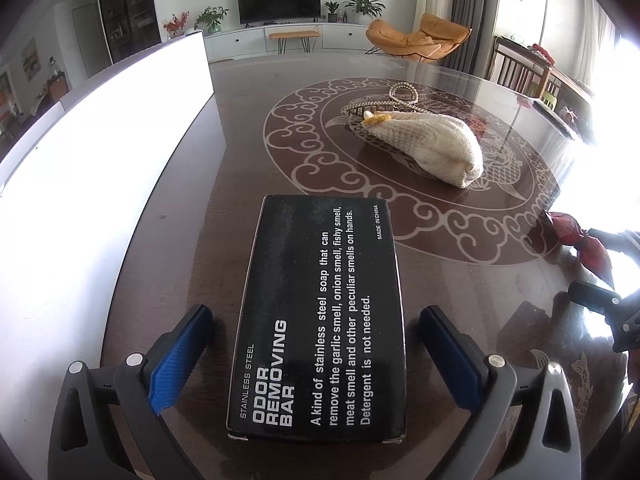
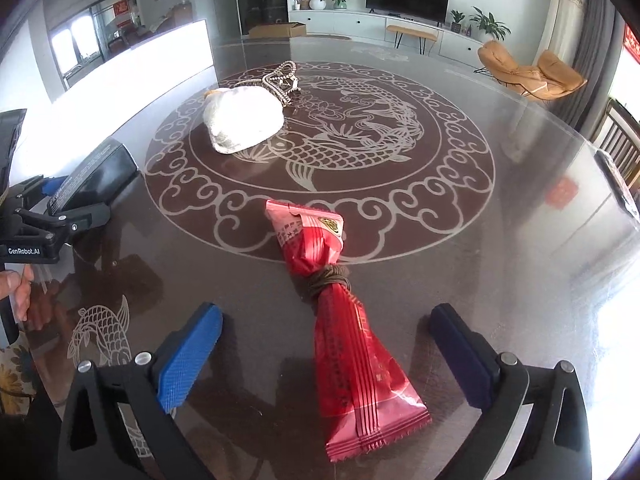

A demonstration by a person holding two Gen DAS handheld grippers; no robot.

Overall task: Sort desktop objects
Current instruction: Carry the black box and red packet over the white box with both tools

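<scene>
**Desktop objects lie loose between wide-open fingers**

Desktop objects number four on the dark patterned tabletop (image 2: 460,288), one of each kind. One black box (image 1: 320,316), printed "ODOR REMOVING BAR", lies flat with its long axis running straight away from the left gripper (image 1: 316,356), its near short end between the blue fingers (image 1: 180,356). Those fingers stand wide apart on either side – clear of the box, gripping nothing.

One red snack packet (image 2: 344,336), cinched at the waist by a brown tie (image 2: 330,278), lies between the fingers of the right gripper (image 2: 326,356). Its long axis runs away from that gripper, leaning a little left at the far end; the serrated near end points back toward it. These fingers (image 2: 188,360) are spread just as wide and do not touch the packet.

Farther out, near the middle of the carp design, one cream knitted pouch (image 1: 432,148) lies on its side – narrow tied end pointing left in the left wrist view. Just behind it, touching, sits one beaded string (image 1: 400,96). A white board (image 1: 100,152) lies along the tabletop's left side.
</scene>
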